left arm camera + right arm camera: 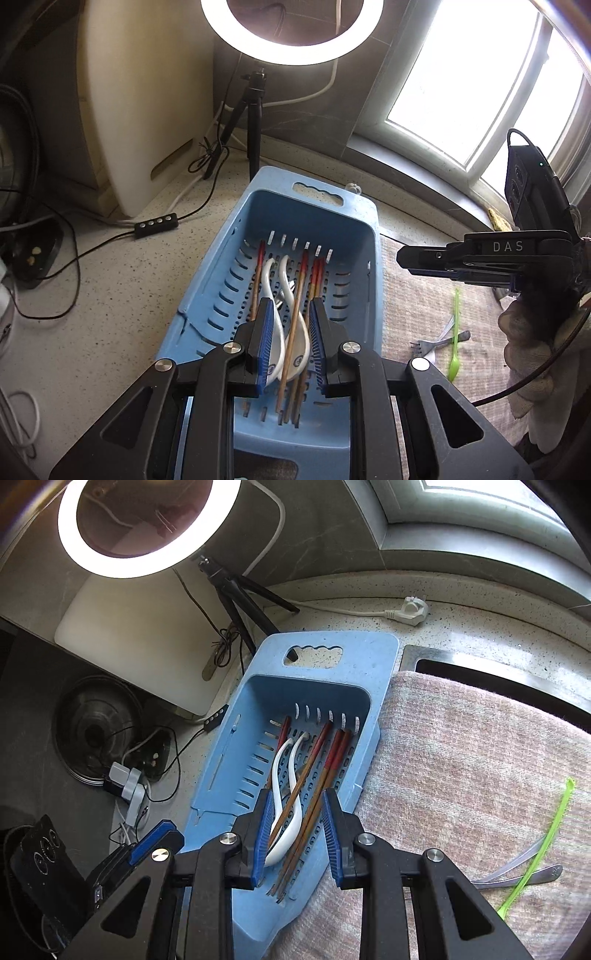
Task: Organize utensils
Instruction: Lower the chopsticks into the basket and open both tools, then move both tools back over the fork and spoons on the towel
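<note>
On the far left of the counter, cables (70, 258) are trailing across the speckled top beside a white cutting board (140, 110), and a low sweep of the left hand could be snagging them. Just right of that, the blue basket (236, 738) is sitting with one long edge against the striped cloth (461, 757), already holding red-tipped chopsticks (299, 295) and two white spoons (280, 325) lying lengthwise. The left gripper (290, 339) is hovering over these with its jaws slightly parted and nothing pressed between the blue pads, so a dip here risks nudging a spoon or catching a chopstick that needs no moving. The right gripper (295, 830) is likewise hanging over the basket's near end, jaws a little apart and empty; in the left wrist view it is showing side-on, held by a gloved hand (535, 350). Further right, still loose on the cloth, a green plastic utensil (535, 849) is lying crossed over a metal utensil handle (532, 875) and a clear plastic one (517, 860), with a metal fork (439, 343) in the left wrist view. That crossing is the likely trouble: pinching the thin green piece may be dragging its neighbours, the soft cloth may be bunching into the pads, and a narrow opening may be slipping off such a slim, flexible stem. Whether the green end is a spoon or a fork is hard to tell.
</note>
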Available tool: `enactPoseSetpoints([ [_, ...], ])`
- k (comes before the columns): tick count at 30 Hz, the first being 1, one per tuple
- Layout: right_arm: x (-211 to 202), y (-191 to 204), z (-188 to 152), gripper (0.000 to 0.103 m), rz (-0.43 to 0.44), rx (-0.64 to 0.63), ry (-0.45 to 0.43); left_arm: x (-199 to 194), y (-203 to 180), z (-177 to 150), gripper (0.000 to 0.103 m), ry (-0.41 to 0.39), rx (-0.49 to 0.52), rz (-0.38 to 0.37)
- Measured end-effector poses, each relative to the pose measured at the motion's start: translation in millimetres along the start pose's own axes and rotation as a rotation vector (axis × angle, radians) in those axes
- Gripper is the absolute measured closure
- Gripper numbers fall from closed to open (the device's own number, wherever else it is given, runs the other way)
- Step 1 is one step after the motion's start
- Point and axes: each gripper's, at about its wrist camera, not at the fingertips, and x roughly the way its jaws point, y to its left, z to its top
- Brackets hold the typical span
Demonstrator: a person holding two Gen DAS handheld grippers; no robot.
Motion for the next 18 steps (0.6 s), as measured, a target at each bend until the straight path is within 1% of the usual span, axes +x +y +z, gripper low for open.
enactPoseSetpoints([
  [2, -9.4, -3.4, -5.8, 0.073, -0.003, -0.012, -0.022, -5.1, -10.6, -6.1, 0.082, -0.010, 0.012, -0.007],
  [4, -18.5, -9.4, -11.4, 0.067, -0.012, -0.017, -0.043, -8.4, -23.3, -13.3, 0.077, -0.017, 0.036, -0.011],
  [5, -22.8, -13.6, -13.8, 0.066, -0.017, -0.018, -0.053, -9.4, -29.2, -17.1, 0.074, -0.020, 0.044, -0.015],
  [8, -36.0, -28.4, -20.7, 0.066, -0.049, -0.020, -0.084, -9.1, -46.9, -27.8, 0.074, -0.011, 0.057, -0.054],
  [10, -44.0, -37.8, -25.2, 0.066, -0.076, -0.023, -0.104, -7.5, -59.9, -34.7, 0.073, -0.008, 0.072, -0.066],
  [11, -47.1, -42.8, -27.3, 0.066, -0.086, -0.022, -0.107, -6.3, -66.5, -38.2, 0.071, -0.004, 0.082, -0.072],
  [14, -52.2, -58.7, -32.7, 0.066, -0.110, -0.007, -0.097, -2.8, -85.0, -49.4, 0.067, 0.002, 0.106, -0.086],
  [18, -55.6, -77.3, -40.2, 0.066, -0.141, 0.001, -0.081, 2.8, -106.5, -65.0, 0.067, 0.024, 0.129, -0.120],
])
